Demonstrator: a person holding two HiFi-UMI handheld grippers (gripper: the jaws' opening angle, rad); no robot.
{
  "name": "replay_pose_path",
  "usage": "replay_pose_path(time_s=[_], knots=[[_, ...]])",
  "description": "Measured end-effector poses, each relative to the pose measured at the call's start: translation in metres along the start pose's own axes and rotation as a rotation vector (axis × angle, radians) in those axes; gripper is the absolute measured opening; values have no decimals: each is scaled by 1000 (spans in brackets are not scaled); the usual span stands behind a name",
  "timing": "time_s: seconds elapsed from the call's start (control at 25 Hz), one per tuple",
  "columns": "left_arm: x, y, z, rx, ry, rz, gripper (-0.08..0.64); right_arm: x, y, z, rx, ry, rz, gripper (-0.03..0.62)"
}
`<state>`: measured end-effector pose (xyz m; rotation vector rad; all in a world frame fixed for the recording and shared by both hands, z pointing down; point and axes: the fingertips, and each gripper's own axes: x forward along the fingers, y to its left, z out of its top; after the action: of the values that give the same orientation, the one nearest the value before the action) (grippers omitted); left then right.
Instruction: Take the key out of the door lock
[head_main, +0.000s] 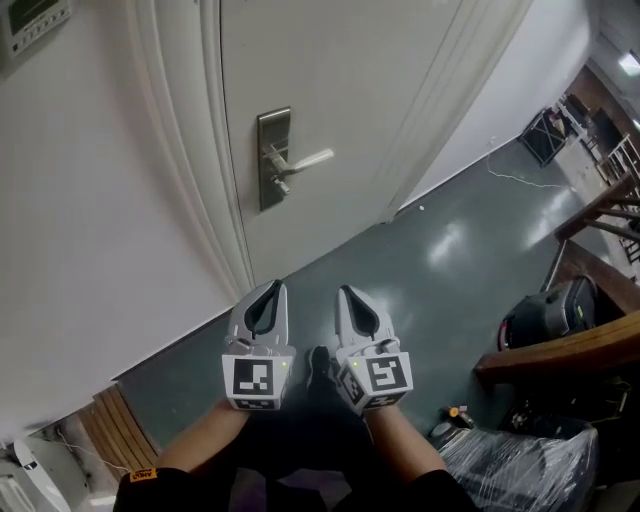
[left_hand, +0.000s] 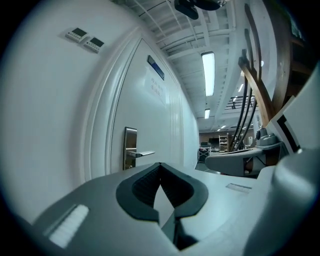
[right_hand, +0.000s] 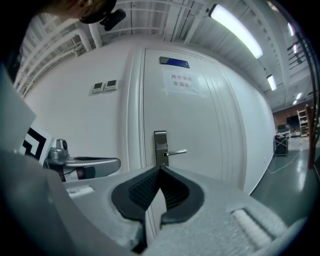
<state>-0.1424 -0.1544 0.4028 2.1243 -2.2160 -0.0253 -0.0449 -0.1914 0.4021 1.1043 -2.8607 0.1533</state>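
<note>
Both of my claws are closed tight with nothing in them: the left gripper (head_main: 270, 288) and the right gripper (head_main: 349, 292) hang side by side at waist level, well apart from the door (head_main: 350, 90).

The key should sit in the steel lock plate (head_main: 272, 160), under the lever handle (head_main: 305, 160), but from here it is too small for me to make out. I expect a light, rigid, slick bit of metal with a thin flat bow. I would pinch that bow across its 2 flat faces and draw straight out along the shaft, because a sideways pull could bind it in the cylinder.

The door is white, smooth and shut, set in a moulded frame in a white wall (head_main: 80, 200). The floor (head_main: 430, 250) is glossy grey-green. Wooden furniture (head_main: 560, 350) and a plastic-wrapped bundle (head_main: 520, 470) crowd my right side.
</note>
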Motion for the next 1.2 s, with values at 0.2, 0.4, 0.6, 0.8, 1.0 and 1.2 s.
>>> replay_pose_path(time_s=[0.2,0.4,0.6,0.8,1.0,1.2], knots=[[45,13,2,13,12,98,18,54,-27,4,-1,17,95,-9],[74,27,0,18,35,197,18,103,-44,8,-6,23,183,-9],[102,37,3,21,33,279,18,143,-60,14,-26,29,252,-9],[119,51,3,19,27,364,18,175,-64,11,-46,49,325,-9],[126,68,-6,6,40,448,18,201,-57,-3,-28,108,429,-9],[125,88,-15,5,53,500,18,221,-39,-21,62,188,530,54]])
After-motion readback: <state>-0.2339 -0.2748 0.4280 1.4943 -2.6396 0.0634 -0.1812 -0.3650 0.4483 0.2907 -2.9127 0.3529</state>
